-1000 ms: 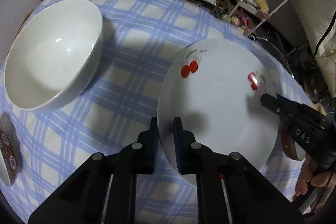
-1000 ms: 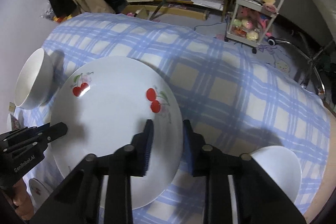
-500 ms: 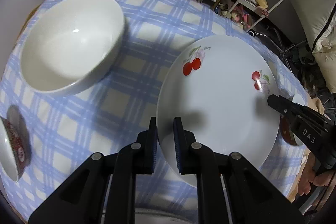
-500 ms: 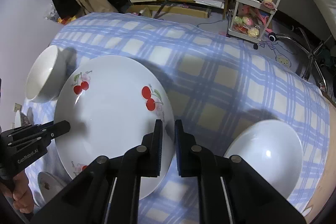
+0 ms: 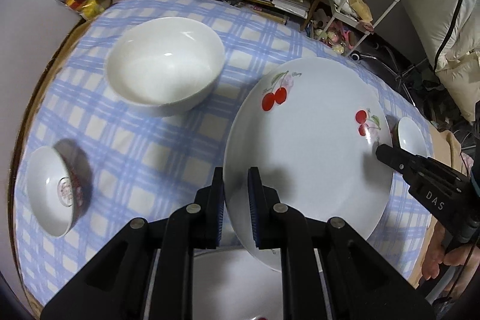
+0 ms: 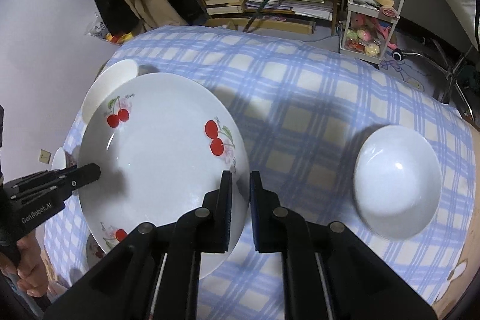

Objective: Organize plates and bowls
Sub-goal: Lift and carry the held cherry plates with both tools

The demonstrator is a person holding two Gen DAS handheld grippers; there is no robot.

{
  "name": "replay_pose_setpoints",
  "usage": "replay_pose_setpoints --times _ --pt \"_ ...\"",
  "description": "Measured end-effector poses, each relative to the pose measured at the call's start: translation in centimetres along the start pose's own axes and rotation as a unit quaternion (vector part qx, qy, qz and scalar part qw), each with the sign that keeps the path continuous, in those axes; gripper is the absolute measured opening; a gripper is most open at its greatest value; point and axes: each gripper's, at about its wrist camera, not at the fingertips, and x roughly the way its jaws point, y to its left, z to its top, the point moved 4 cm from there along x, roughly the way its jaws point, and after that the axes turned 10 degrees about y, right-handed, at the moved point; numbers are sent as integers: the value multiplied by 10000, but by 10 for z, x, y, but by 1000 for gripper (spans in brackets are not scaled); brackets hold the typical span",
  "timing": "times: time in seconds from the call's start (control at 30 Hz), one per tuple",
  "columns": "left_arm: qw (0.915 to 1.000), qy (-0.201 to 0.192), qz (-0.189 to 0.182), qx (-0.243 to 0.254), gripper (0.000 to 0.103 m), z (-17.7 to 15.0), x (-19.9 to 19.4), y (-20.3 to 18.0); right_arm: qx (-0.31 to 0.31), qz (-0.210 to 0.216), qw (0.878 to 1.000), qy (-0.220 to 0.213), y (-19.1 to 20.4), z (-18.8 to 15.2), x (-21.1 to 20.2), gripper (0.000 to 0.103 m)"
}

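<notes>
Left tongs and right tongs both clamped on opposite rims of cherry plate — plate held above checked tabletop, between big bowl and white bowl.

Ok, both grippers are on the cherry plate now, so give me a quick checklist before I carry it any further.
1. Left gripper clamped on the cherry plate rim: ok.
2. Right gripper clamped on the opposite rim: ok.
3. Plate clear of the checked tablecloth: ok, it hangs above its shadow.
4. Plate level: not ok, it looks tilted.
5. Large white bowl clear of the plate: ok, there is a gap.
6. Another plate lies under the left gripper; clearance above it: cannot tell.
</notes>
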Motion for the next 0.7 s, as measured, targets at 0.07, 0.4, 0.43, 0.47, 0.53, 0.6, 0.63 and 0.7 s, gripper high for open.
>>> replay_pose_setpoints --times 0.07,0.4,0.43,0.47,0.53,0.6,0.63,0.7 --pt "10000 -43 22 7 14 -8 -7 5 -19 -26 10000 -2 7 -7 -2 13" --pt "9998 -93 185 -63 14 -58 -25 31 -139 75 9998 -74 41 -43 -17 13" --pt "9997 -98 208 -67 14 -64 -27 34 -169 70 9998 -80 44 -46 -19 13" --pt "9997 -96 222 -81 14 -70 -28 37 -176 68 9998 -84 47 -50 -19 13" --pt "9996 -81 224 -138 14 -79 -29 40 -198 60 9997 -94 54 -58 -21 13" --pt "9995 -90 243 -182 14 -89 -31 44 -246 44 9996 -119 61 -65 -23 13" --pt "9994 -104 260 -184 14 -93 -33 46 -268 47 9996 -123 64 -69 -24 13" --pt "9993 -130 296 -209 14 -102 -36 50 -310 49 9995 -107 69 -75 -24 13"
